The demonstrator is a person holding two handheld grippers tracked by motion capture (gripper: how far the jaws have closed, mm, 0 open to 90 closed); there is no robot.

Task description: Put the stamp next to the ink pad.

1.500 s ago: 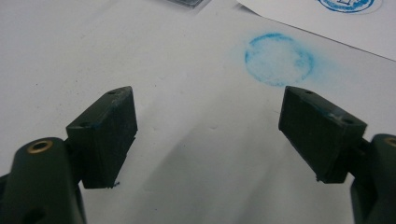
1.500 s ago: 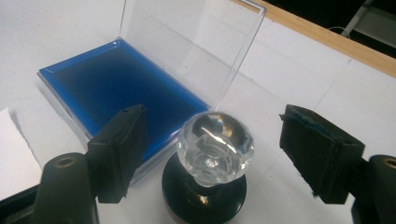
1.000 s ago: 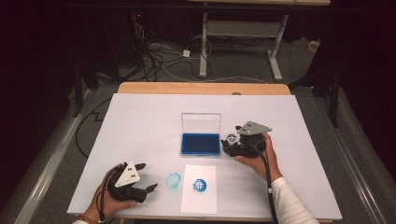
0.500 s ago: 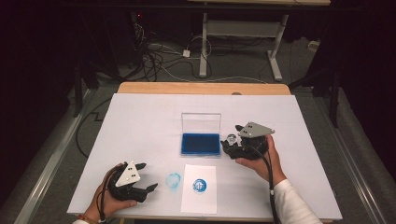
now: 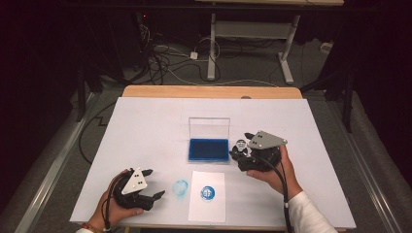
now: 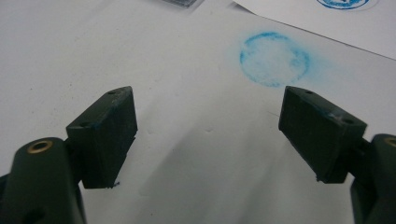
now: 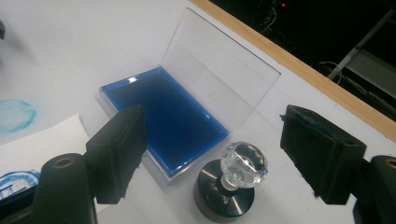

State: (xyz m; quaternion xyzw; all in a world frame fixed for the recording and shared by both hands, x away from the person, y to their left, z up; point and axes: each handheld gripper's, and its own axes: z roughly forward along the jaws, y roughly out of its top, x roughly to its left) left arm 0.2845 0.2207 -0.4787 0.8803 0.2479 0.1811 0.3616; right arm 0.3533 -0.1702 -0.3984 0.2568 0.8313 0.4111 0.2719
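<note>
No lettering can be read on the round blue print on the paper sheet (image 5: 207, 195) — too small to tell — and there's a fainter blue ring (image 6: 274, 59) on the table (image 5: 145, 126) beside it. The stamp (image 7: 231, 185) stands upright, crystal knob up, just right of the open ink pad (image 5: 209, 150). The right gripper (image 7: 215, 154) hangs spread wide around the stamp without touching it; the left gripper (image 6: 208, 128) gapes wide, holding nothing, near the ring.

In the right gripper view, the white paper sheet (image 7: 44, 140) with its round blue printed mark (image 7: 16, 179) is cut off at the left edge and partly hidden behind a black jaw. The mark's design is too small to read in the high view.
</note>
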